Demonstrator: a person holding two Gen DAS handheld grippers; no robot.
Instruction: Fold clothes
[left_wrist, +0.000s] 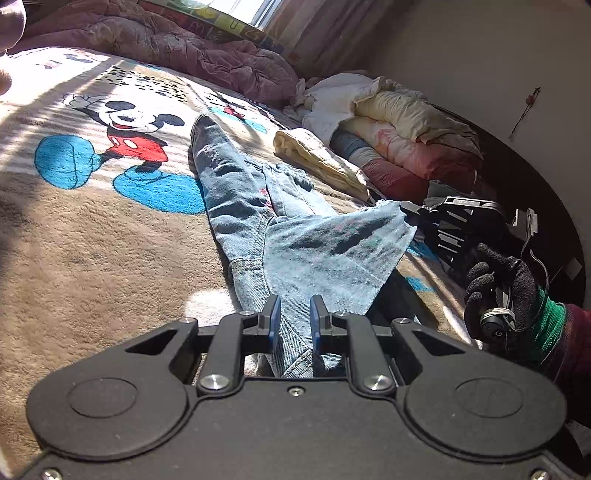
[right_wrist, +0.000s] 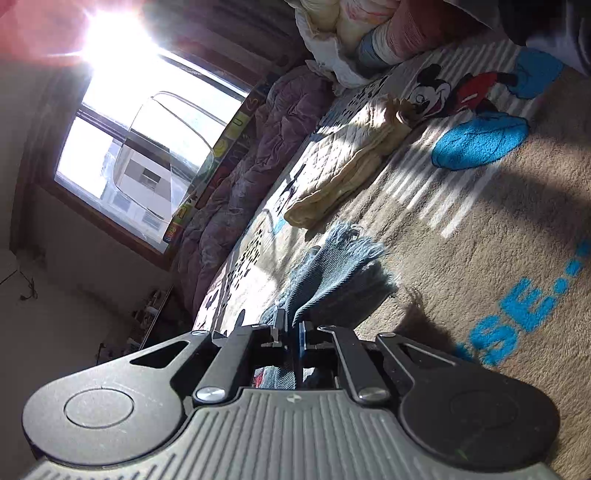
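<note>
Left hand-held gripper (left_wrist: 293, 314): blue pads pinched on the denim at one end of the jeans (left_wrist: 236, 192), fabric bunched between the fingers. Right hand-held gripper (right_wrist: 291, 330): jaws pressed together on the frayed hem of one jeans leg, fringe fanning out just past the tips. In the left view that leg is lifted and stretched across to the right gripper, held by a black knit-gloved hand (left_wrist: 506, 295) with a green cuff. The other leg lies flat on the bed, running away from the left gripper. Under the jeans: tan fleece blanket (left_wrist: 92, 236) with a cartoon mouse print and blue lettering. Folded cream quilted cloth (right_wrist: 347, 162) near the jeans, apart from them. Purple comforter (left_wrist: 177, 44) bunched along the window side, a pile of bedding (left_wrist: 399, 122) against the wall. Bright window (right_wrist: 147, 125) behind, strong glare.
</note>
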